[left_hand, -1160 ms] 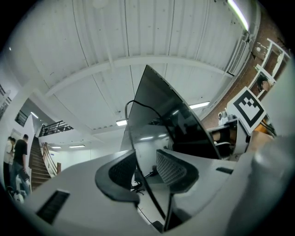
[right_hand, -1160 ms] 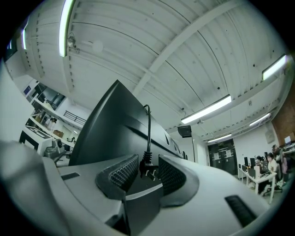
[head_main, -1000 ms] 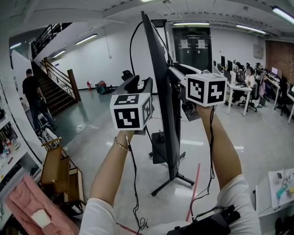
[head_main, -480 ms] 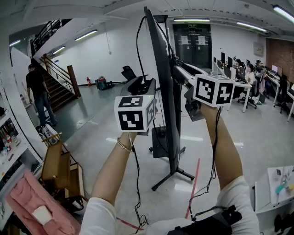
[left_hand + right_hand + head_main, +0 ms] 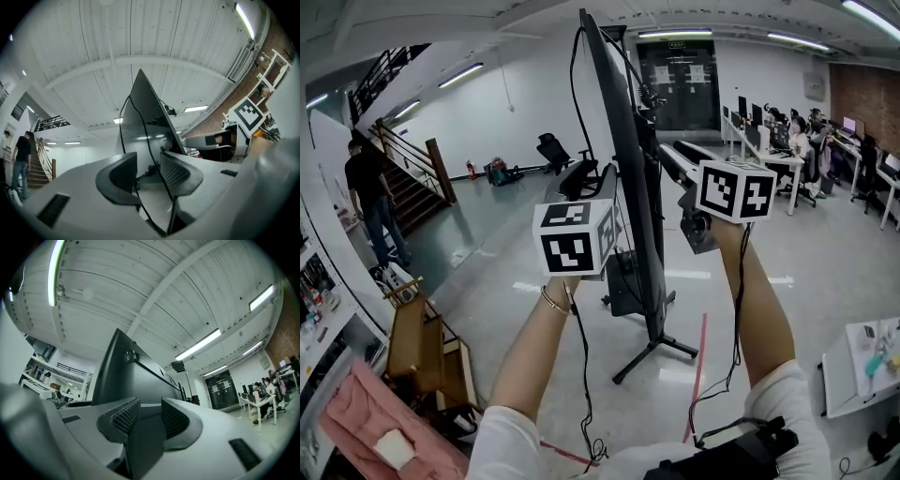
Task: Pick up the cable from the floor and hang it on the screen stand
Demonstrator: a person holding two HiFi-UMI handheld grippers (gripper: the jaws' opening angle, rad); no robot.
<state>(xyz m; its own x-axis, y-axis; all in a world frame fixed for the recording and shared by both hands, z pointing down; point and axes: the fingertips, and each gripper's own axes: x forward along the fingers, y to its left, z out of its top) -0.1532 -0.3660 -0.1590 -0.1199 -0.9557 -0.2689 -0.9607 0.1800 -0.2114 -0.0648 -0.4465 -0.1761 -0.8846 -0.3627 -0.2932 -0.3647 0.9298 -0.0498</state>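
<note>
Two tools gape: cable loose through left tool, over screen stand at 12; right tool idle. Hanging step; next, back out.

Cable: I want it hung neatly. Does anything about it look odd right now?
The cable is only looped over the screen's top edge, with one strand running down between the left gripper's open jaws. Nothing looks damaged.

The head view looks forward at the screen edge-on, from nearby. The left gripper view and right gripper view tilt upward, closely flanking that same screen, with the ceiling above.
</note>
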